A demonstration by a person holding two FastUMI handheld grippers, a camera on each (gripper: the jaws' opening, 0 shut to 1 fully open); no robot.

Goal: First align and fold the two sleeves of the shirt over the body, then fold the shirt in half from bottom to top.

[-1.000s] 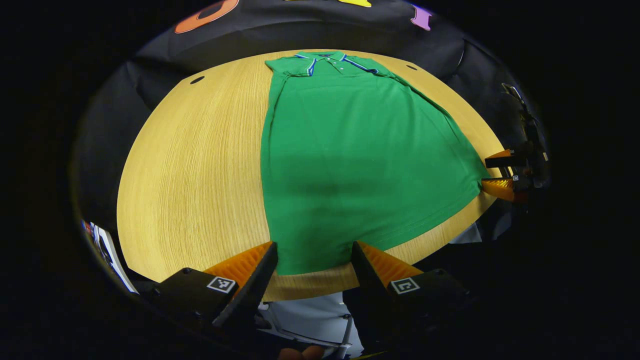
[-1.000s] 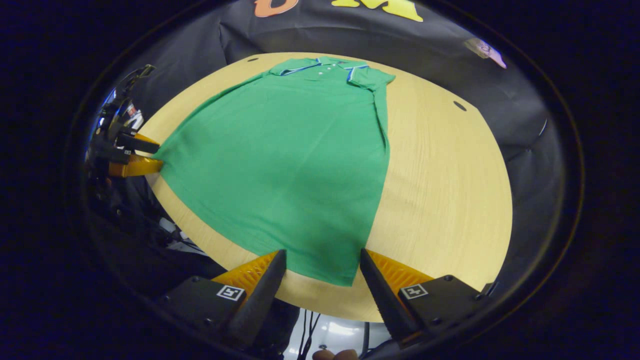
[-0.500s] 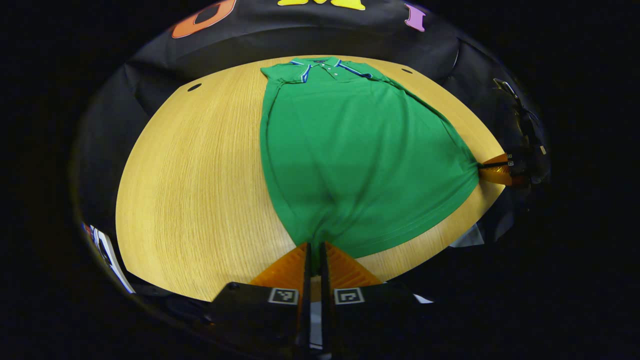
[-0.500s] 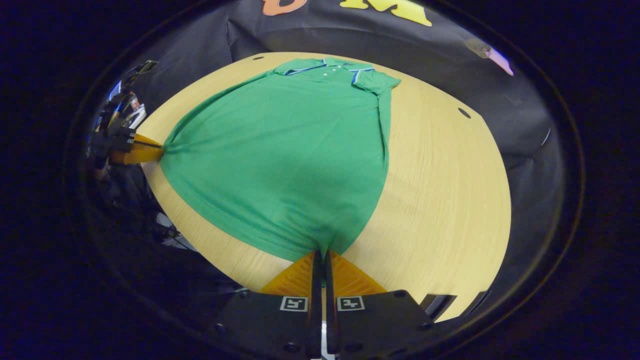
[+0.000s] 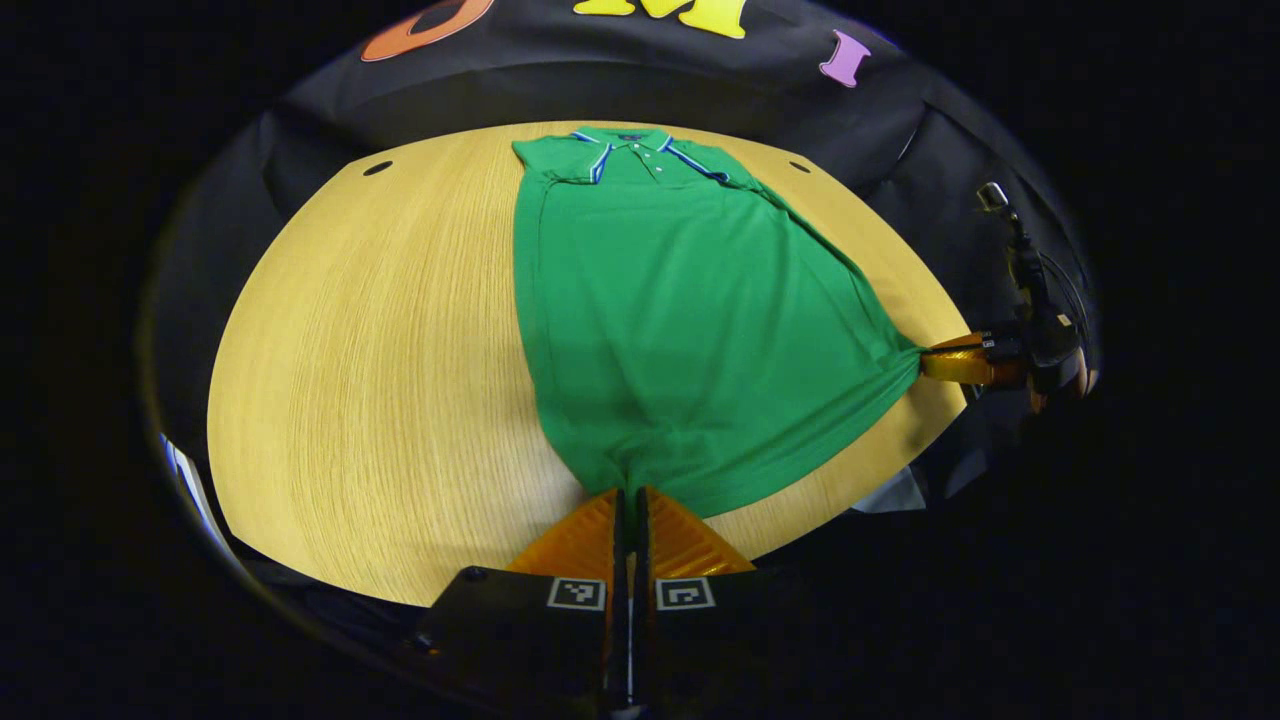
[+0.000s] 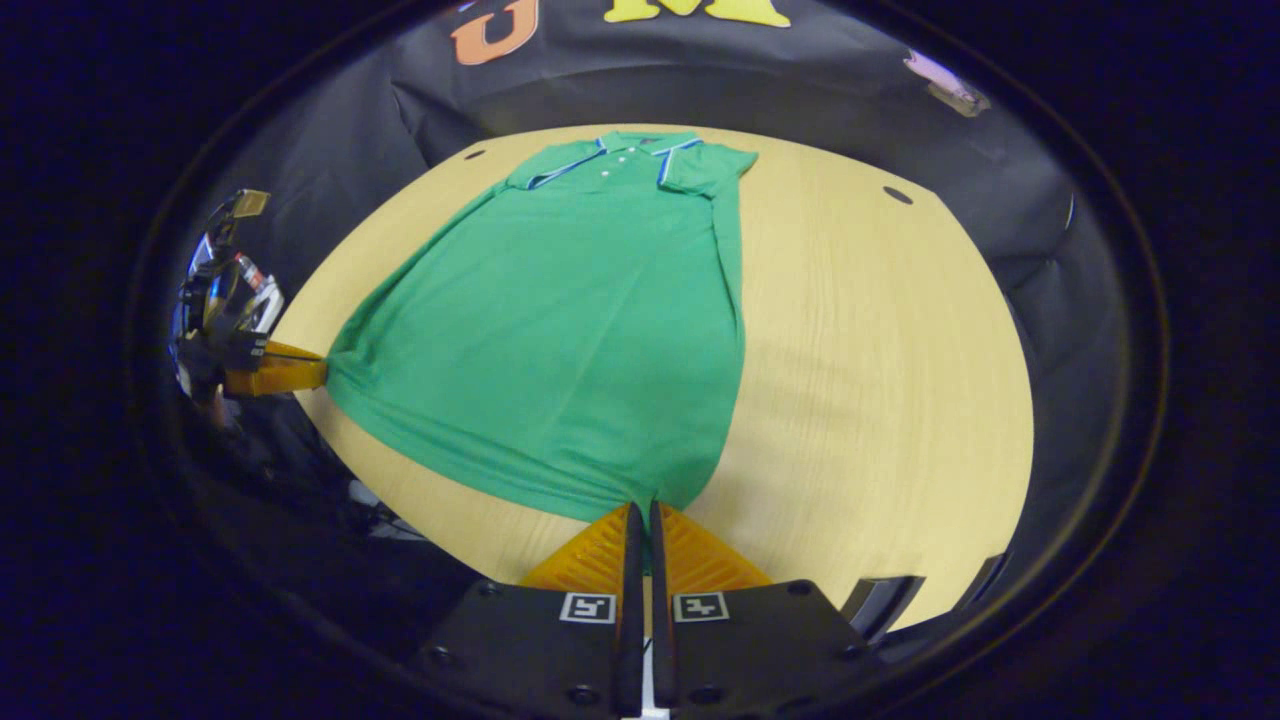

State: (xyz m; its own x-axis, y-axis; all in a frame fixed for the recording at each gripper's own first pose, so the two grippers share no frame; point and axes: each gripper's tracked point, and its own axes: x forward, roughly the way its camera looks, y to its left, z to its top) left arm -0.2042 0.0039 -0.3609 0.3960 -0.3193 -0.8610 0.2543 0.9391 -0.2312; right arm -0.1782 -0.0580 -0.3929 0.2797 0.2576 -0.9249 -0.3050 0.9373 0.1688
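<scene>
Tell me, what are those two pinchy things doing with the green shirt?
A person is folding a green polo shirt on a wooden table, holding a tool in each hand. The left tool is shut on the shirt's bottom hem at one corner, and the right tool is shut on the other bottom corner. The sleeves already lie folded over the body. The collar end rests flat at the far side, so the bottom-to-top fold is not yet done.

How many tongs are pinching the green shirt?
2. The left tongs pinch one bottom corner of the shirt; the right tongs pinch the other.
</scene>
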